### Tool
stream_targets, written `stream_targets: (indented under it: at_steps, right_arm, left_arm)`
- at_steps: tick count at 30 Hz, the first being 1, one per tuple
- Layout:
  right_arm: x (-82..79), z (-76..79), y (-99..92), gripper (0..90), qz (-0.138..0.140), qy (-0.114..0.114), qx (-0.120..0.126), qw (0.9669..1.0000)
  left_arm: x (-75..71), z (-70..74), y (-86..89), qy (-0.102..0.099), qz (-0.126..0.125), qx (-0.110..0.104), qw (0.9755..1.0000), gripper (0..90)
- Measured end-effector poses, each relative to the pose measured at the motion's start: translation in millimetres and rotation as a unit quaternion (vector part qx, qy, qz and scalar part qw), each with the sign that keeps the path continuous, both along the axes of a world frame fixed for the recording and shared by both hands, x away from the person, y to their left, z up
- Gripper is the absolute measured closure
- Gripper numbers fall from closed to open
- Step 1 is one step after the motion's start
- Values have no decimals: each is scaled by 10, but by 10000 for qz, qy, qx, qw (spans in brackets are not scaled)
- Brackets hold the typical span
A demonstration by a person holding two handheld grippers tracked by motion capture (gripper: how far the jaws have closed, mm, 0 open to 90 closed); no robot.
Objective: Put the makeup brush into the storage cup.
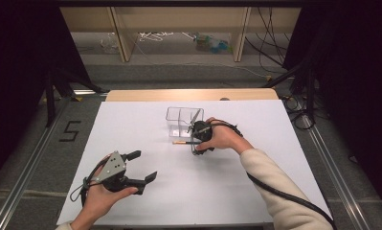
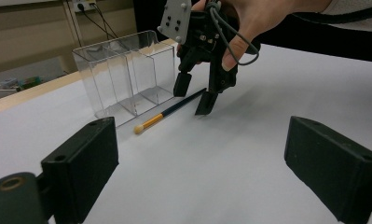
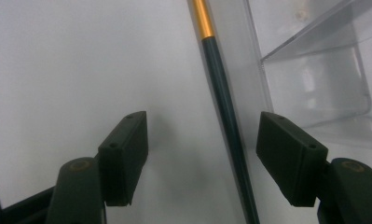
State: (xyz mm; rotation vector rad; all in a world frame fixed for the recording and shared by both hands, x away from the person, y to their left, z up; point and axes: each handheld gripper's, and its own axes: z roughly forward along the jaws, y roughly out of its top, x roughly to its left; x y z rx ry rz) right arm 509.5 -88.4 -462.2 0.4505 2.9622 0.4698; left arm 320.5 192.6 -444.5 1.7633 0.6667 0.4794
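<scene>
Resting near the table's left front corner, the left gripper [image 1: 141, 166] sits in the person's left hand with its jaws spread wide and nothing between them, well apart from the work. Further right lies the brush [image 1: 183, 142], a slim stick with a pale tip, an orange band and a dark green handle, flat on the white table [image 1: 131, 124] just in front of the clear organizer [image 1: 184, 120]. Right of that, the right gripper [image 1: 196, 146] points down over the handle end, jaws parted and straddling the stick without touching it.

The step in hand looks like the approach for a pick-up: the jaws are in place around the handle but not yet closed. The next move calls for lowering a little and closing squarely on the thin handle, keeping the far jaw clear of the organizer wall close beside it.

The left gripper view gives the side-on picture, showing the brush [image 2: 169, 111] lying whole beside the organizer [image 2: 127, 74] and the right gripper [image 2: 194, 95] standing over it. The right gripper view instead shows how the handle [image 3: 225, 116] sits off-centre, closer to the jaw on the organizer [image 3: 314, 70] side
</scene>
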Motion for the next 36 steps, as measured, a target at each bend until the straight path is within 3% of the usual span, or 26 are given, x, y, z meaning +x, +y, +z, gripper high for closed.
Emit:
stream_targets:
  at_steps: [7,8,13,15,20,21,29,31,32,36]
  right_arm:
    - [20,-1,15,380,-2,86,-53,9999]
    - [39,5,8,405,124,90,-131,9998]
    - [25,20,42,465,155,158,-251,9994]
    - [26,26,62,499,323,153,-293,9989]
    - [5,53,141,557,566,241,-577,9964]
    - [13,50,157,576,744,152,-608,9953]
    - [-33,66,246,727,1025,228,-884,9905]
    - [-50,69,264,765,1063,280,-929,9896]
    - [-73,85,275,784,958,368,-1067,9890]
    - [-79,80,279,834,1004,403,-1067,9884]
  left_arm:
    - [5,8,12,-23,4,-1,10000,97]
    - [5,8,12,-25,-1,6,10000,97]
    - [6,7,13,-21,4,4,10000,97]
    - [7,6,14,-21,-4,15,10000,97]
    - [6,6,14,-20,3,8,10000,98]
    - [6,6,15,-19,4,5,10000,98]
    - [2,3,12,3,16,-36,10000,98]
    - [5,-1,9,-7,-1,-68,10000,98]
    - [6,-1,10,-8,-8,-71,10000,98]
    - [5,-1,10,-10,-3,-73,10000,98]
